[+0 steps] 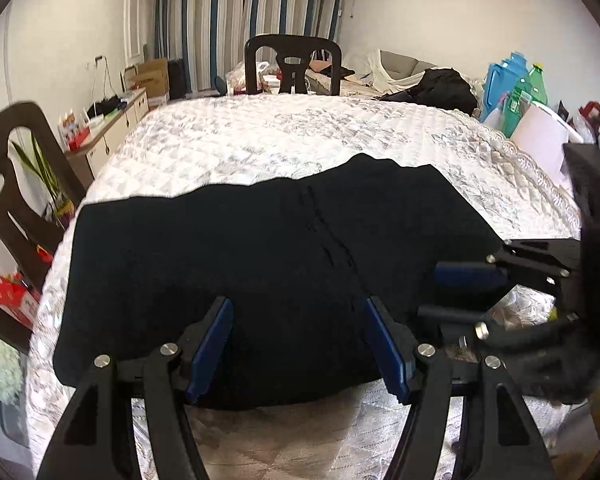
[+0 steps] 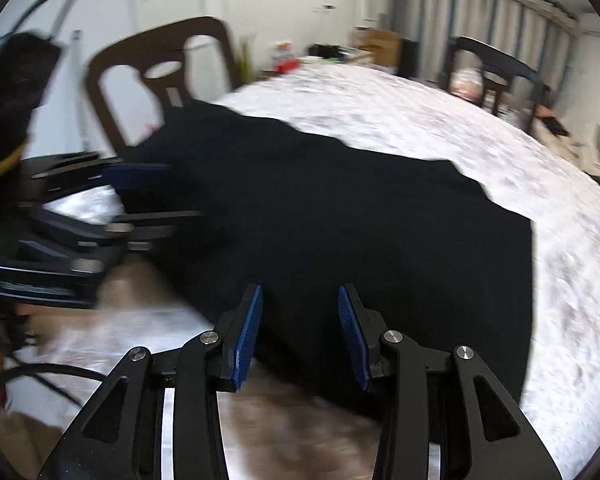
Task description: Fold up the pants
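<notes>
Black pants point(image 1: 260, 264) lie folded flat across the white quilted table cover point(image 1: 260, 136). My left gripper point(image 1: 300, 344) hovers over their near edge, its blue pads point(image 1: 212, 348) wide apart and open, with nothing pinched. In this view the right gripper point(image 1: 456, 292) reaches in from the right at the pants' right end. The right wrist view is motion-blurred. It shows the right gripper point(image 2: 300, 332) open above the near edge of the pants point(image 2: 360, 220), no cloth between its pads point(image 2: 248, 336). The left gripper point(image 2: 152, 196) is at the left there.
A dark wooden chair point(image 1: 296, 64) stands at the far side of the table and another chair point(image 1: 16, 184) at the left. Plastic bottles and bags point(image 1: 516, 88) crowd the right rear corner. A low cabinet point(image 1: 112, 128) lines the left wall, below striped curtains point(image 1: 244, 20).
</notes>
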{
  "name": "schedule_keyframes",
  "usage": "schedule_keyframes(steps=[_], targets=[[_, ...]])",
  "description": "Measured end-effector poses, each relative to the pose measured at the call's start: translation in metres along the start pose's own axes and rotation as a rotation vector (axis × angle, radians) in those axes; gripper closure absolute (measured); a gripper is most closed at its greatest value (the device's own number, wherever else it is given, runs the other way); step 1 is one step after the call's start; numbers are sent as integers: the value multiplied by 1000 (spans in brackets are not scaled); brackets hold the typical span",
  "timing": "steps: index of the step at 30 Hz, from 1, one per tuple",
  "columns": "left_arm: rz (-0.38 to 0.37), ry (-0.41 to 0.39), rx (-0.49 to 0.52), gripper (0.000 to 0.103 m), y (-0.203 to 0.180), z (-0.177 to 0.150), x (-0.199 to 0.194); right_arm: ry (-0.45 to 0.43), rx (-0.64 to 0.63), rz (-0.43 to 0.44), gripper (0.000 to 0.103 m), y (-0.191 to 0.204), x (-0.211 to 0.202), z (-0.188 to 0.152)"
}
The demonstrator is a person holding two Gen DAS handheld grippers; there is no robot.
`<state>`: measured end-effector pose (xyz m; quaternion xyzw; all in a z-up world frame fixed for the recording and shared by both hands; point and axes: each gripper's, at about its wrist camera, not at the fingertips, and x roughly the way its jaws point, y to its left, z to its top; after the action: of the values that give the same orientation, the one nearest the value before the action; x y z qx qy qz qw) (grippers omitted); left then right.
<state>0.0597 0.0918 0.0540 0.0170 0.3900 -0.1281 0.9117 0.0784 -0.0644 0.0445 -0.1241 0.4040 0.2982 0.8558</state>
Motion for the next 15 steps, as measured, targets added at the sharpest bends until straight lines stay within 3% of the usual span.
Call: schedule_keyframes(steps=[4,9,15], targets=[[-15,-4,12,33,-4,5,0,-60,53,-65,62,-14,-23,-5],[-72,11,40,33,-12,13,5,-47,224,-226,62,-69,-54,-46],[-150,23,67,33,-23,31,12,-78,442,-253,53,-115,-69,-79]])
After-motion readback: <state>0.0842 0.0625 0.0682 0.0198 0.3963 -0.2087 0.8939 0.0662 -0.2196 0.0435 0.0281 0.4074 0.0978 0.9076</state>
